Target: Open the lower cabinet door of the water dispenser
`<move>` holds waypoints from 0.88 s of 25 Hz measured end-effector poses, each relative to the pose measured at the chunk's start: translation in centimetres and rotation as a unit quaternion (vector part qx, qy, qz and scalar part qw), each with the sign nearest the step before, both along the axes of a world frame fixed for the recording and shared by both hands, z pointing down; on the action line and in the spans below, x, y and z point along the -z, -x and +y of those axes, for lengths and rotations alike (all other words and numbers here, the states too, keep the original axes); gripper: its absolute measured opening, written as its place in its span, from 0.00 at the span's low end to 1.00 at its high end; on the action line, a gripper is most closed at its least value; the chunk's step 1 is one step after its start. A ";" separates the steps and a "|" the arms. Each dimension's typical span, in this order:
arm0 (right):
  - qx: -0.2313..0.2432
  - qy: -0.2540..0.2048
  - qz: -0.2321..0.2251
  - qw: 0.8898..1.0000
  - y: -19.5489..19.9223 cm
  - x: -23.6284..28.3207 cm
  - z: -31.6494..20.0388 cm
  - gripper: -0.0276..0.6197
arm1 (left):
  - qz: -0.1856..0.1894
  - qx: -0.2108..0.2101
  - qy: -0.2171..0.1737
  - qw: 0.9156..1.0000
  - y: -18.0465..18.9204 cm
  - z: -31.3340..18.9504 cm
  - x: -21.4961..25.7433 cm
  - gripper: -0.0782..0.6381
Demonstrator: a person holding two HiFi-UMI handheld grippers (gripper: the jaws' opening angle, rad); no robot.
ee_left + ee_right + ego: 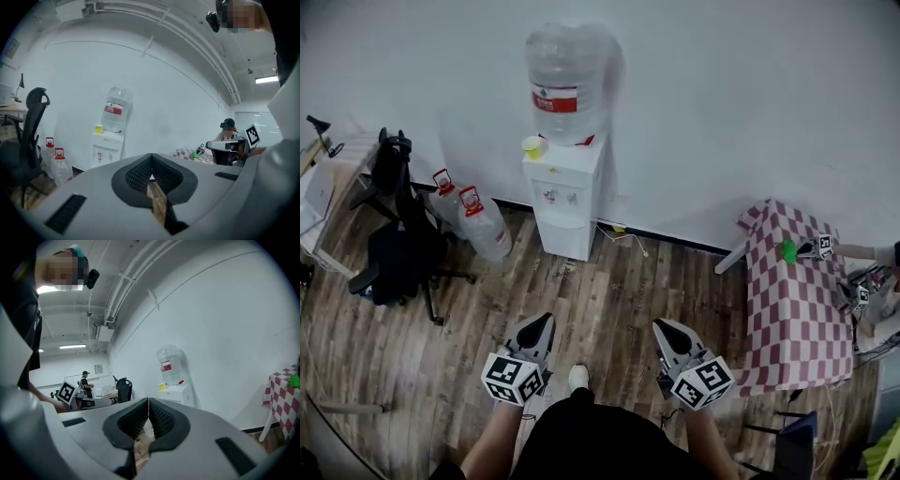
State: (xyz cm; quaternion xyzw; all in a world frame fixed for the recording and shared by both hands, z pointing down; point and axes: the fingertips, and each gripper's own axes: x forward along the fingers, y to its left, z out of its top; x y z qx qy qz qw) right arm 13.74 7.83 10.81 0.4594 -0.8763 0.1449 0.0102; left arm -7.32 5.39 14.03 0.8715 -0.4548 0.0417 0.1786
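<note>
Nearest: L gripper (545, 321) and R gripper (662, 326) sit low in the head view, side by side over the wood floor (619, 291). Both have jaws pressed together w/ nothing between them. Both point toward the water dispenser (566, 192), which stands well apart from the fingertips, straight ahead against the white wall (722, 103). Its lower cabinet door (563, 234) looks shut, untouched. Big bottle (565, 84) on top, yellow cup (532, 146) beside it. Two spare bottles (480, 223) just left of the dispenser; office chair (394, 234) farther left, checkered table (792, 300) at right.
</note>
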 end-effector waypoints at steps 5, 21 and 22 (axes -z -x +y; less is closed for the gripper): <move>-0.014 0.005 -0.009 1.000 1.2 -0.2 -5.3 0.08 | 0.010 -0.017 -0.006 1.000 1.8 -5.8 -0.1 0.13; 0.017 0.025 -0.017 0.999 3.2 -3.0 -16.7 0.08 | 0.007 0.005 0.014 1.000 3.4 -14.5 -1.6 0.13; 0.023 0.023 -0.020 0.999 3.3 -2.9 -17.8 0.08 | 0.008 0.011 0.015 1.000 3.5 -15.1 -1.7 0.13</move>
